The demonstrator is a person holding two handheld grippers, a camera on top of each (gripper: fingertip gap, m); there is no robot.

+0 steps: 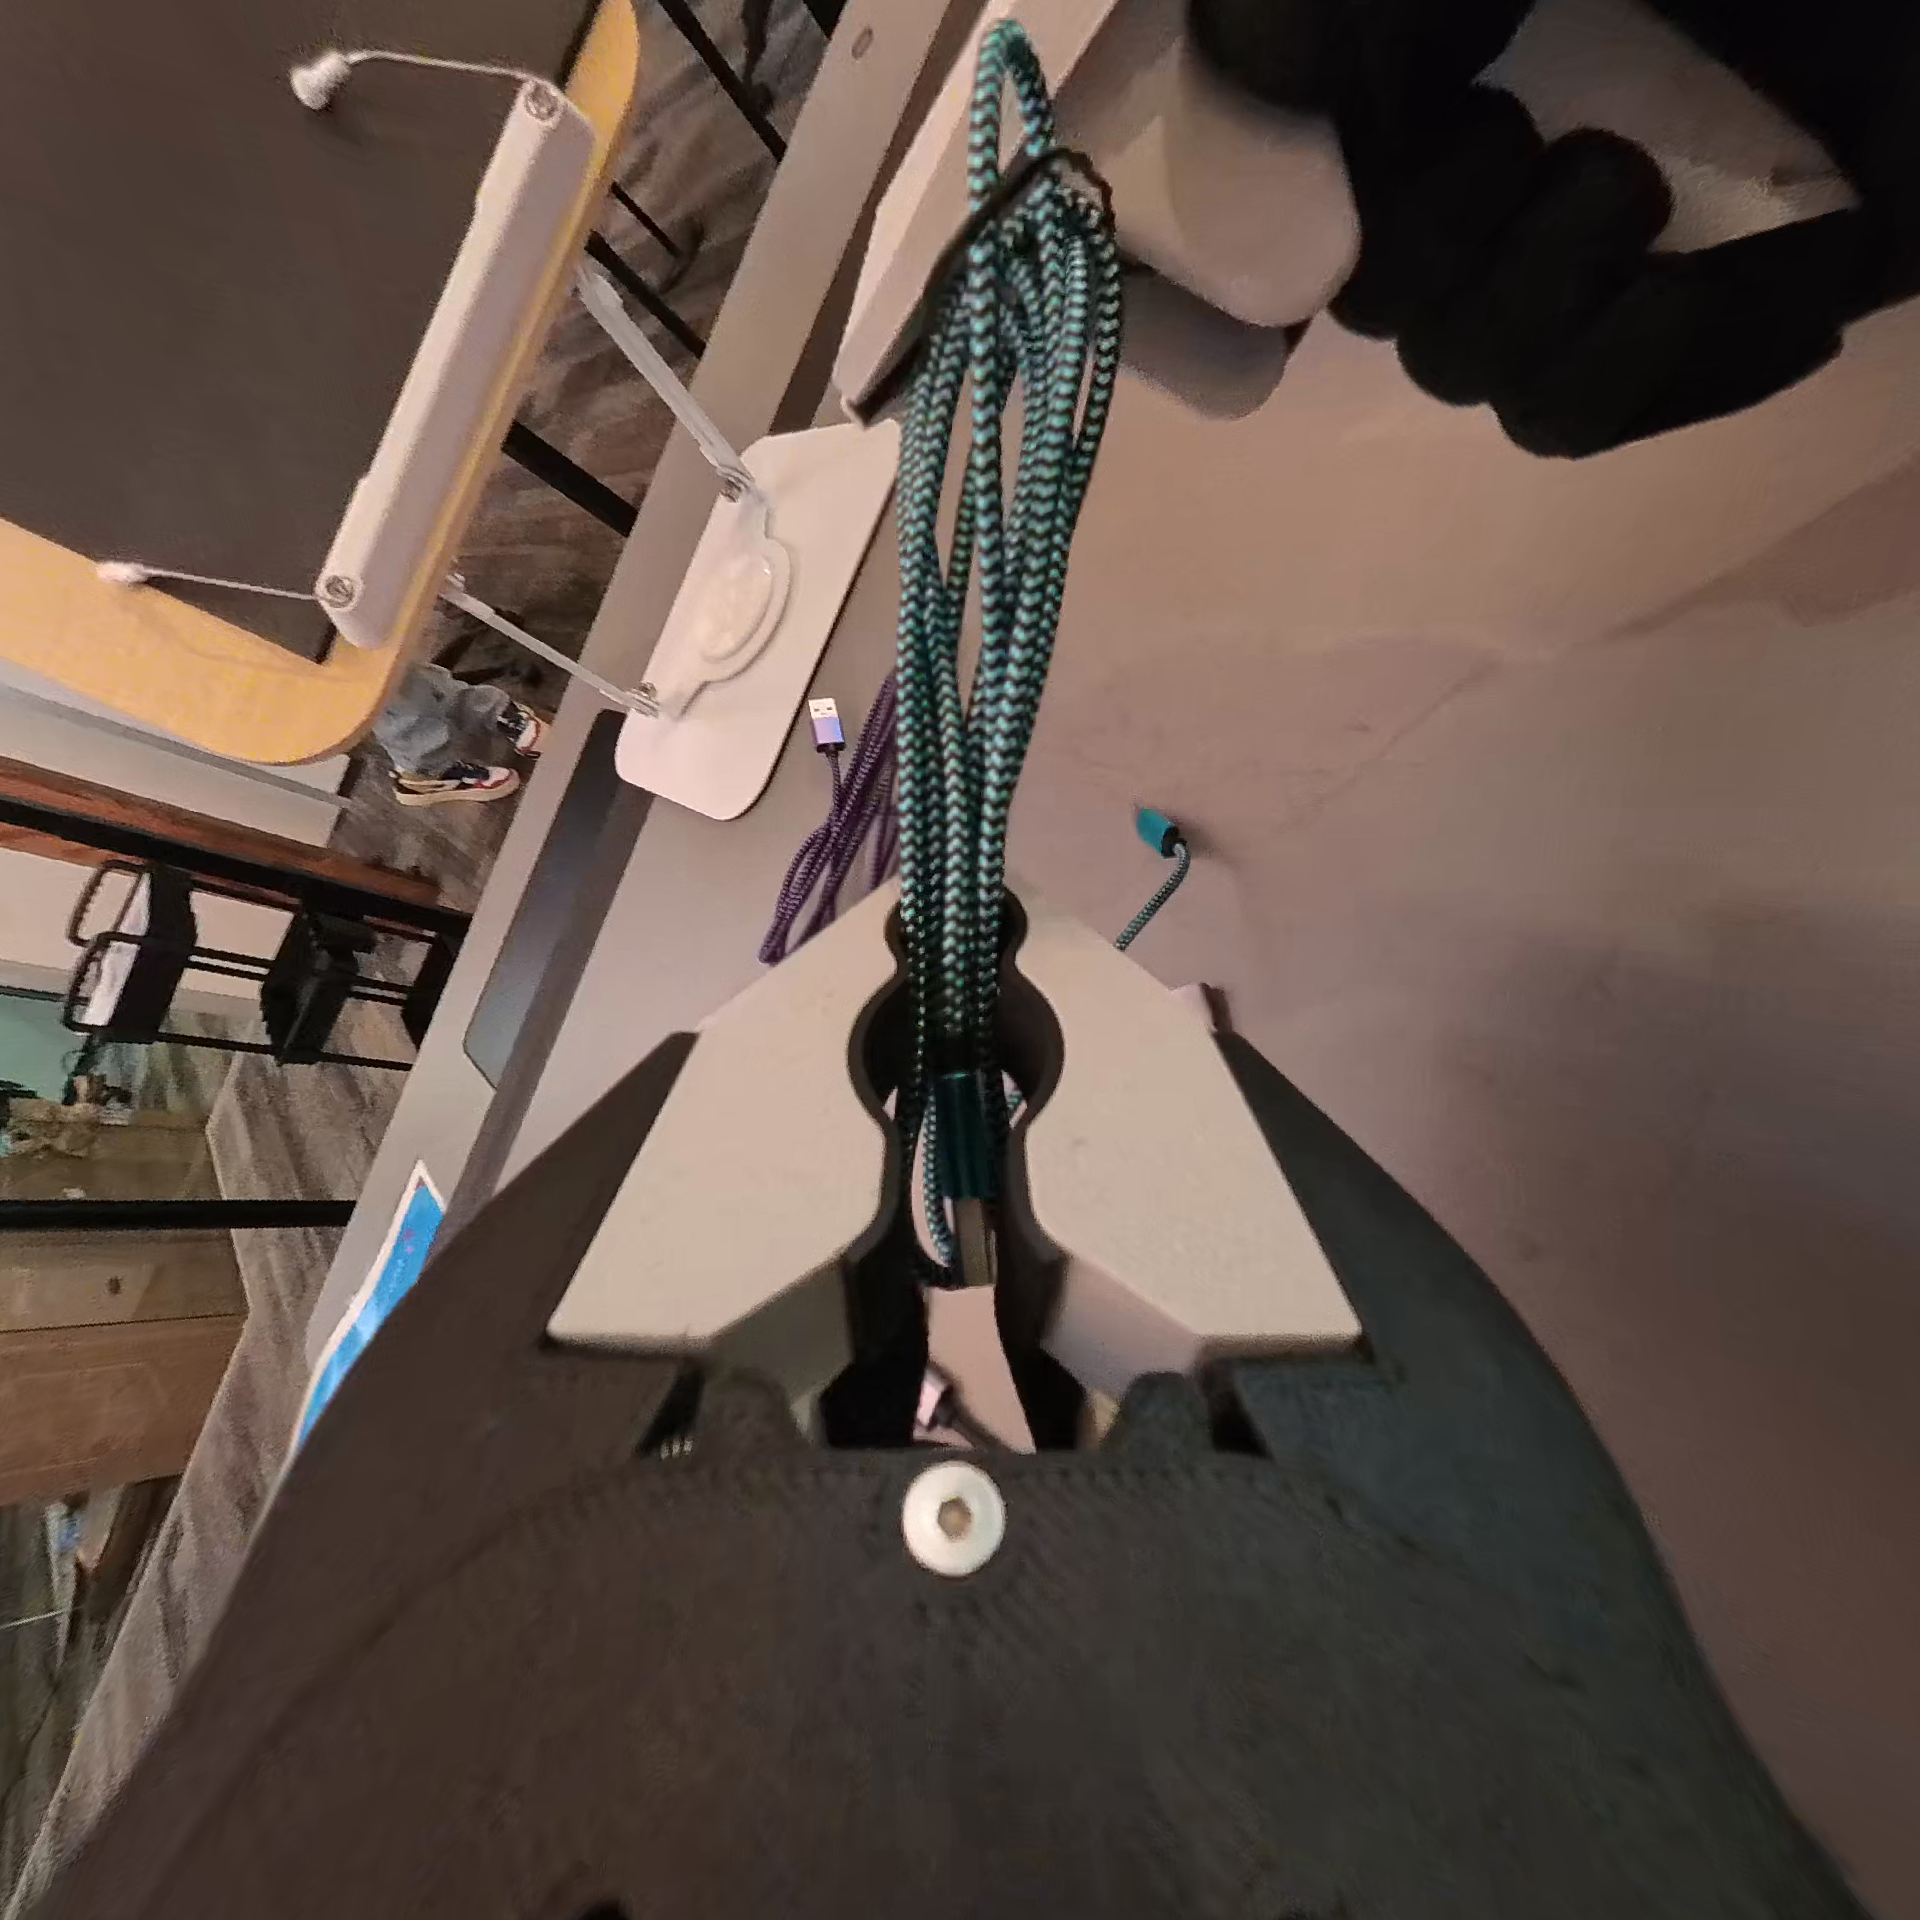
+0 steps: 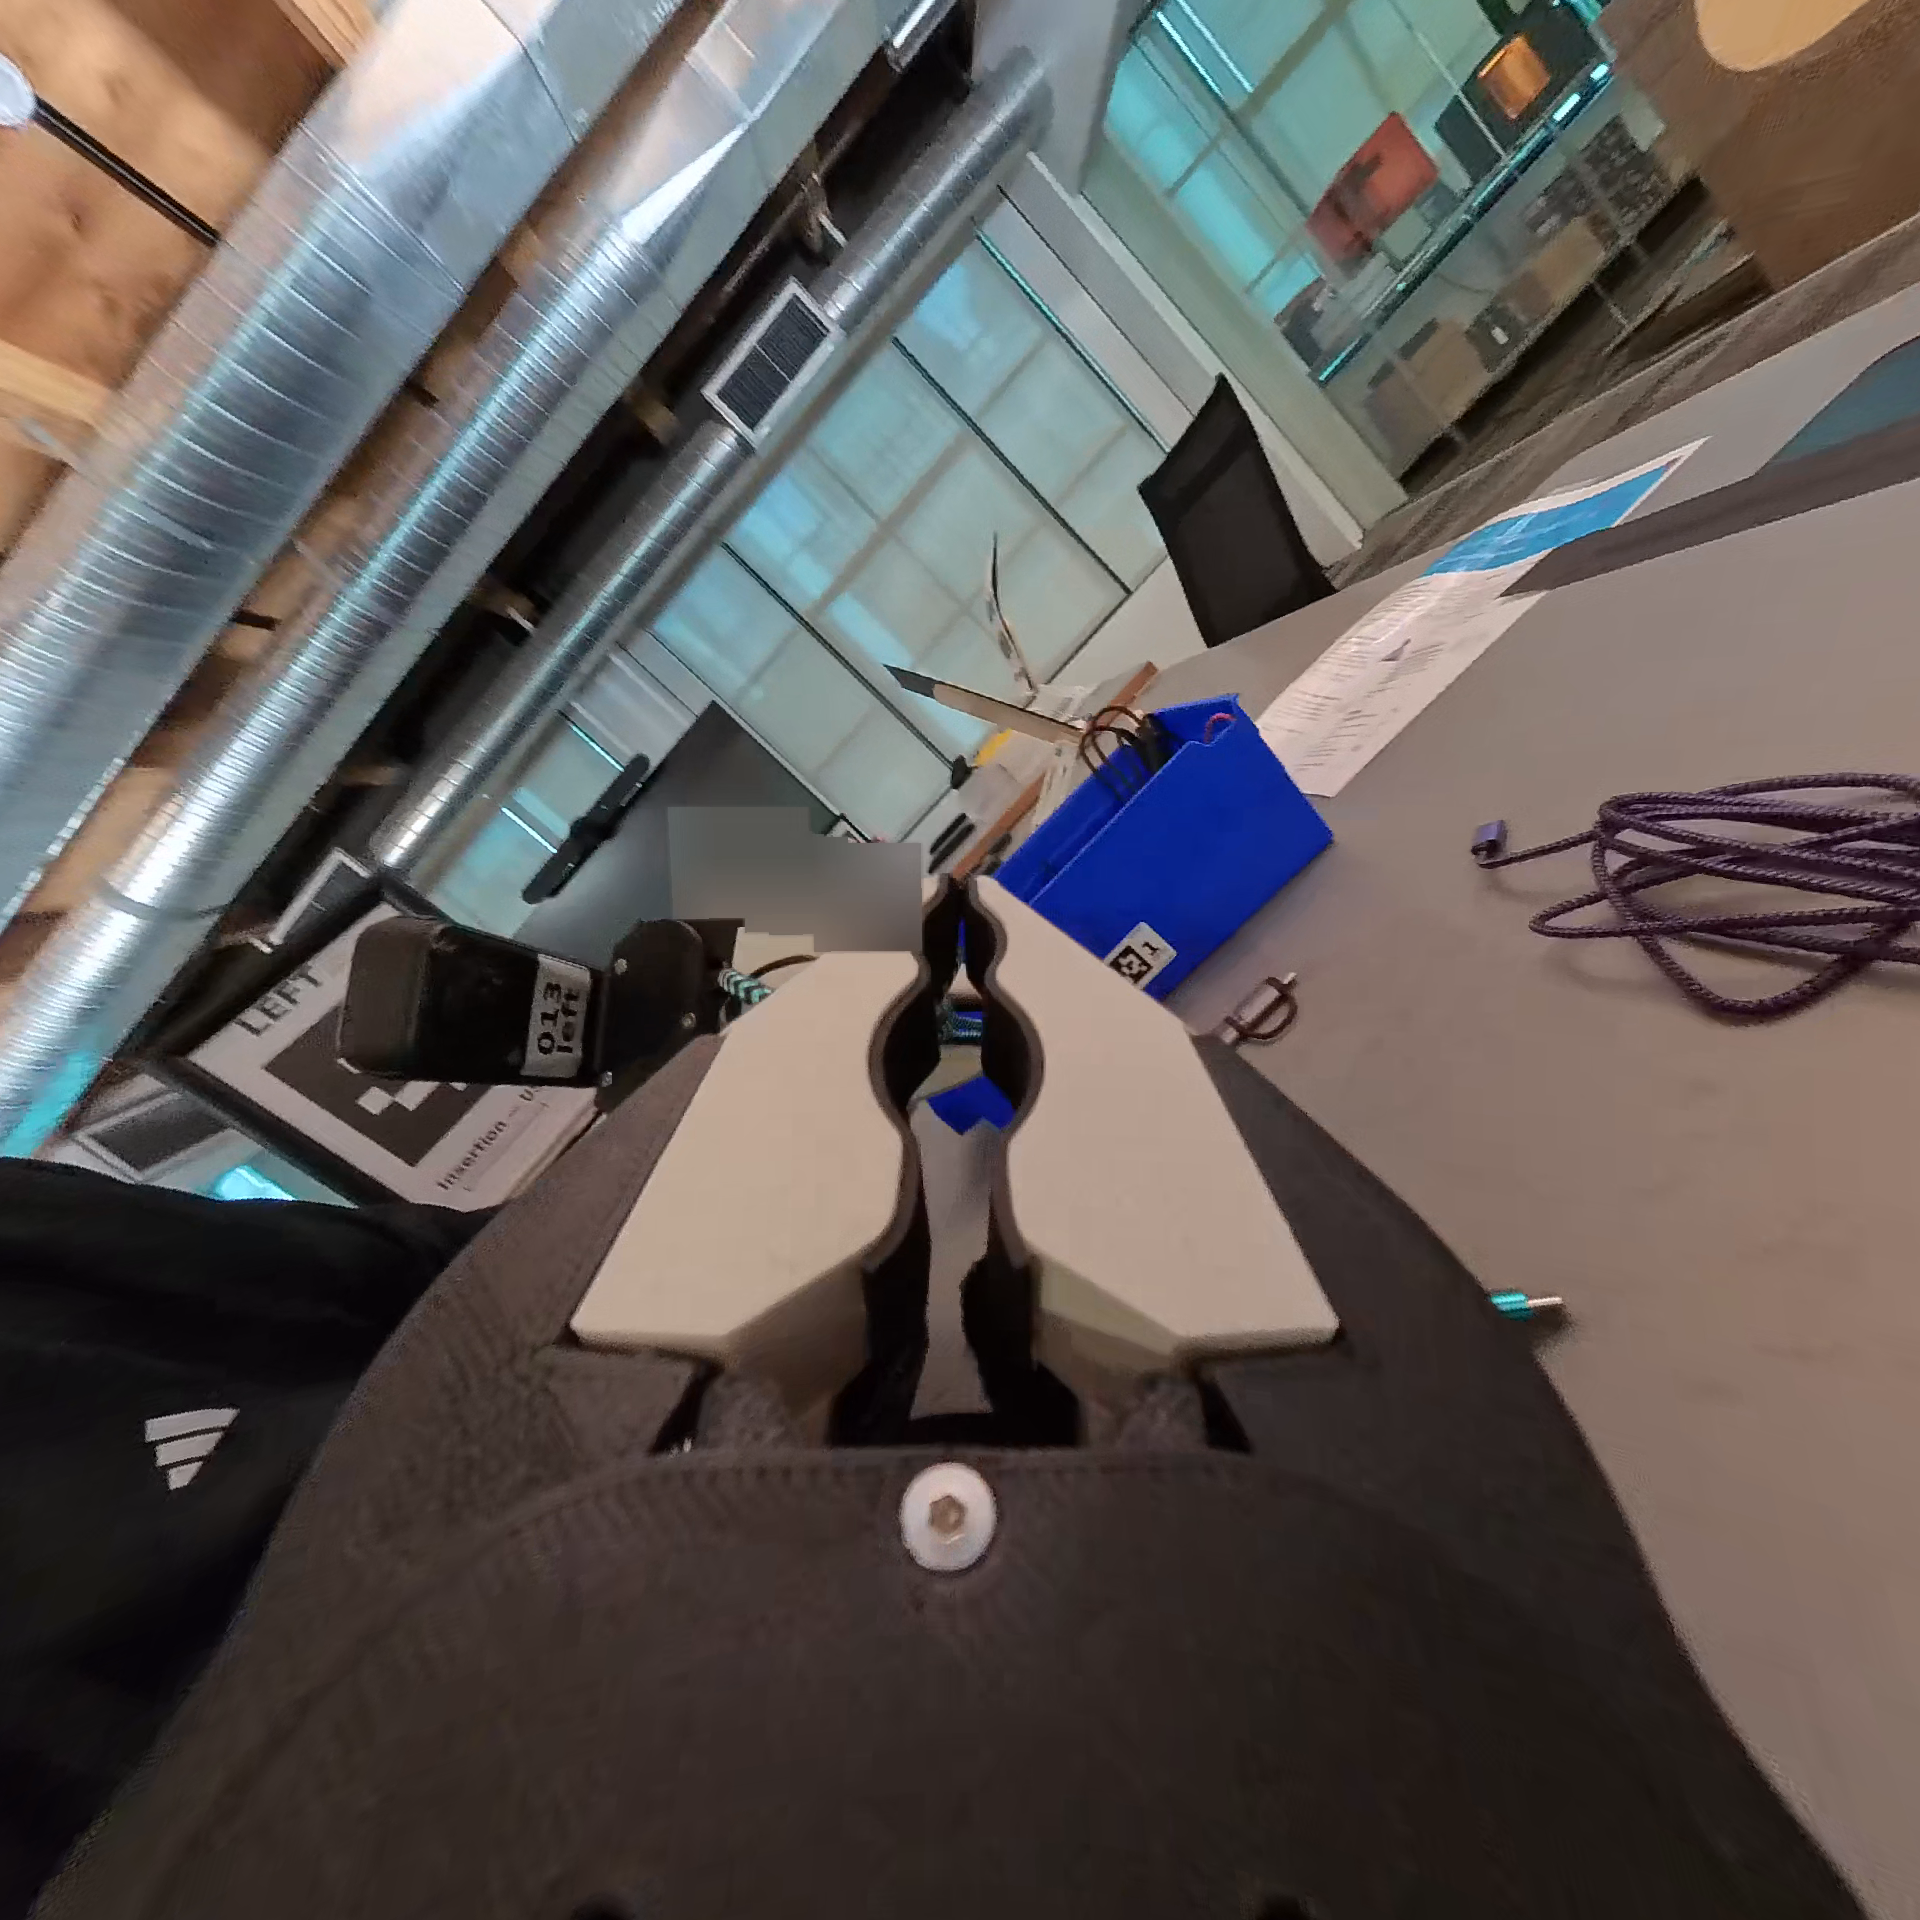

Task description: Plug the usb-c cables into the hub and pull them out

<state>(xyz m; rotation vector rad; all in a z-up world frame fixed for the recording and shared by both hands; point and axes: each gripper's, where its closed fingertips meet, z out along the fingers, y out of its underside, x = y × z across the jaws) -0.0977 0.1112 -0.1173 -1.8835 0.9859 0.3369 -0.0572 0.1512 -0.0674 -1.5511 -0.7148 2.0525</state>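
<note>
teal cable between left gripper fingers

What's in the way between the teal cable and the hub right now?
That can't be judged: no hub shows in either view. The teal cable hangs bundled, a thin black tie around it, clamped in the left gripper and also held by the right gripper, off the table.

Both grippers: left gripper and right gripper, beige notched fingers, black printed body, white hex screw at 6 o'clock; black sleeve.
</note>
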